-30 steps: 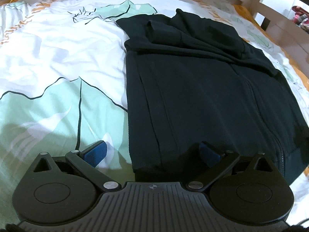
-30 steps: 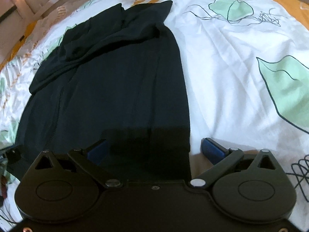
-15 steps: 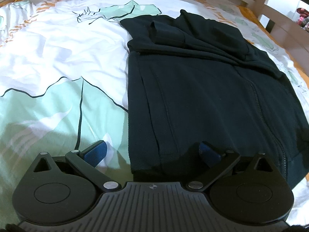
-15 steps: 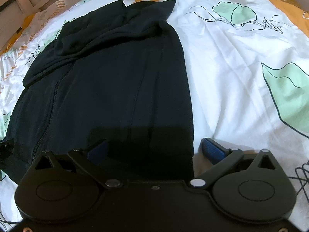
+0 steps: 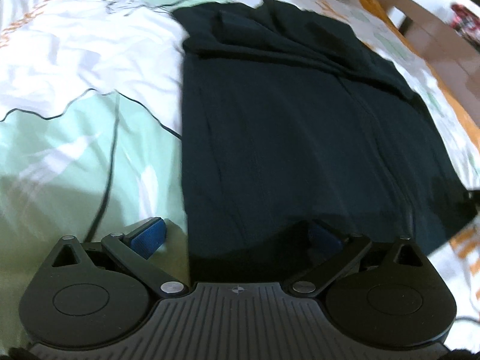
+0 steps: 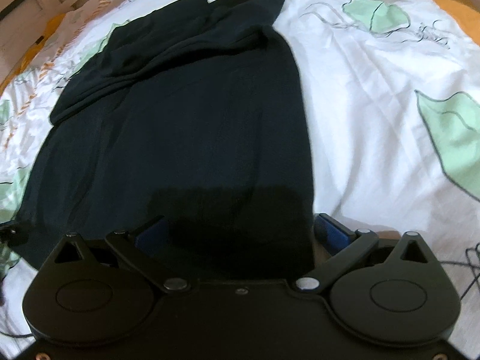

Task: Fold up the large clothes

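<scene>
Black garment (image 5: 300,126) flat on leaf-print bedsheet (image 5: 75,138), left tongs (image 5: 237,237) and right tongs (image 6: 240,234) spread wide at its near hem

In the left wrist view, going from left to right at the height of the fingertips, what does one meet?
Green and white bedsheet → left blue finger pad → near left corner of the dark garment → right blue finger pad, over the garment → garment's right edge → a strip of bedsheet.

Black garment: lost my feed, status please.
Both grippers, left gripper and right gripper, open at near hem corners. Black garment flat on bedsheet. Nothing in the way.
</scene>
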Action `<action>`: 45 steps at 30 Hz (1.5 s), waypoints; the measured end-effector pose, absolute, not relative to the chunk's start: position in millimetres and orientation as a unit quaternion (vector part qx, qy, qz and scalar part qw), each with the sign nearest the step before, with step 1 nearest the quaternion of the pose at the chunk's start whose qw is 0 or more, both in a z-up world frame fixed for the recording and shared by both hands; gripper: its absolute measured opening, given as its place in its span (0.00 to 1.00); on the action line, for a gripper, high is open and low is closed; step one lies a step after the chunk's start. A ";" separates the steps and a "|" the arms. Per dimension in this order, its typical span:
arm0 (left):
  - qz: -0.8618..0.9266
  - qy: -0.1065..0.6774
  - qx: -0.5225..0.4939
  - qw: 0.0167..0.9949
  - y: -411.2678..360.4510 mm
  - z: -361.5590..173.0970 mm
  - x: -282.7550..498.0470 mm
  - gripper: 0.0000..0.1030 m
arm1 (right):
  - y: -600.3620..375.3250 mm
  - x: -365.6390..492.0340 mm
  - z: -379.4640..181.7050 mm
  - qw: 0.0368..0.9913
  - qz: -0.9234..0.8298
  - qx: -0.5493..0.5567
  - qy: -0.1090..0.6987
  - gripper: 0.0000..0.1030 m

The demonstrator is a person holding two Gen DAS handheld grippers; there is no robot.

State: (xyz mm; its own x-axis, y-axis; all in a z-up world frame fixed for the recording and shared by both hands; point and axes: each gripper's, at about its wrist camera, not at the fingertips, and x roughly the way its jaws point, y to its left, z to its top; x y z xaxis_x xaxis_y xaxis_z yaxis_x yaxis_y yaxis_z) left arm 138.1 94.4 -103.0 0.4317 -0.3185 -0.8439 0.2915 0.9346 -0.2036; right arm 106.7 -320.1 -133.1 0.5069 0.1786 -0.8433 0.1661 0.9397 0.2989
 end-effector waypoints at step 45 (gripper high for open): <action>-0.216 0.294 -0.234 0.901 117.2 -7.0 205.8 0.10 | -367.8 124.4 -49.1 0.893 0.119 0.359 0.244 0.13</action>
State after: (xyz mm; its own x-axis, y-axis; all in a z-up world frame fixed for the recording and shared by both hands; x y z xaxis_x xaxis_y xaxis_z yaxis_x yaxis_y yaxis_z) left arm 205.8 117.2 -7.0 0.7334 -0.5278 -0.4284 0.2523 0.7966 -0.5493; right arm 124.4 -367.8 -49.1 0.8521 0.3882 -0.3511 -0.0374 0.7142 0.6989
